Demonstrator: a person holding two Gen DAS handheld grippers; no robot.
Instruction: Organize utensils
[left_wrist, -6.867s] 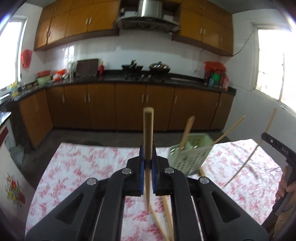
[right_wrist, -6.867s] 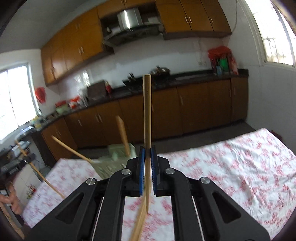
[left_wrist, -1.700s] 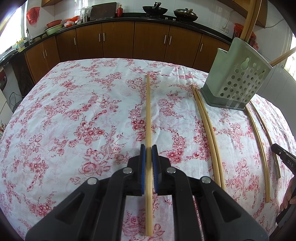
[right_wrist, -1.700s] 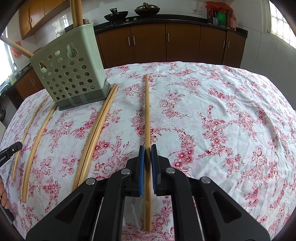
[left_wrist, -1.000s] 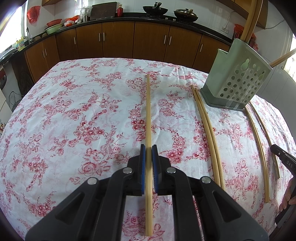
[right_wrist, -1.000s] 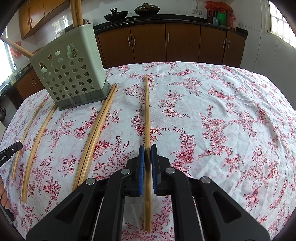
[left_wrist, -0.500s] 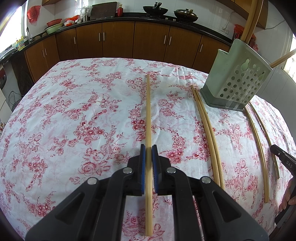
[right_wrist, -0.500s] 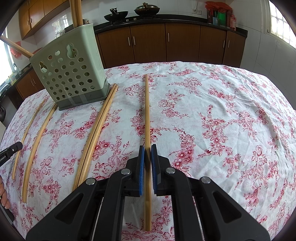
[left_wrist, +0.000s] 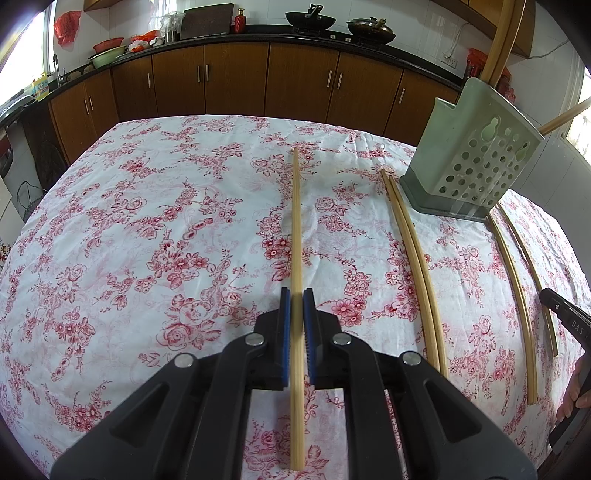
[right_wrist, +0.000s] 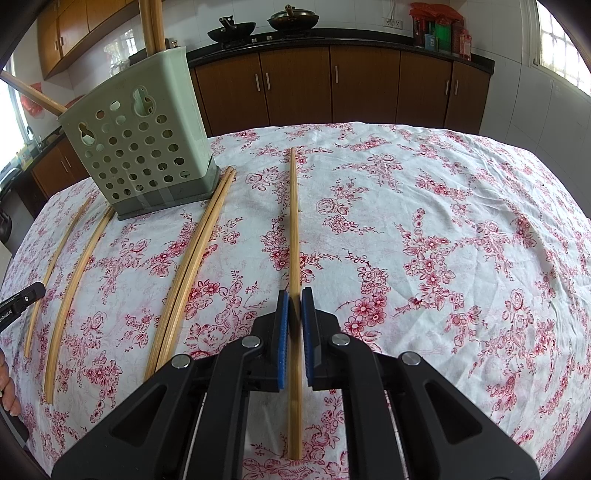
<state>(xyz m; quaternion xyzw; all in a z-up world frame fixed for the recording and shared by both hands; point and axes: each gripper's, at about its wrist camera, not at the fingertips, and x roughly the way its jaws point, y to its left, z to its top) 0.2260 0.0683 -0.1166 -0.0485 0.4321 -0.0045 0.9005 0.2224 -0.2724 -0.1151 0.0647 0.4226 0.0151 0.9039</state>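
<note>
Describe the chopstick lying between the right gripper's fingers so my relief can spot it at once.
Start at the green perforated utensil holder on the floral tablecloth. A pair of chopsticks lies touching along the holder's right side; further right lies a single chopstick, between the fingers of the right gripper. Unlike its neighbours, it lies alone and looks straight in this view.

I see one bamboo chopstick (left_wrist: 296, 236) flat on the cloth between my left jaws, another (right_wrist: 294, 236) between my right. Pair of chopsticks (right_wrist: 192, 258) lies beside the perforated green holder (right_wrist: 144, 147); two more chopsticks (right_wrist: 70, 273) lie beyond it.
</note>
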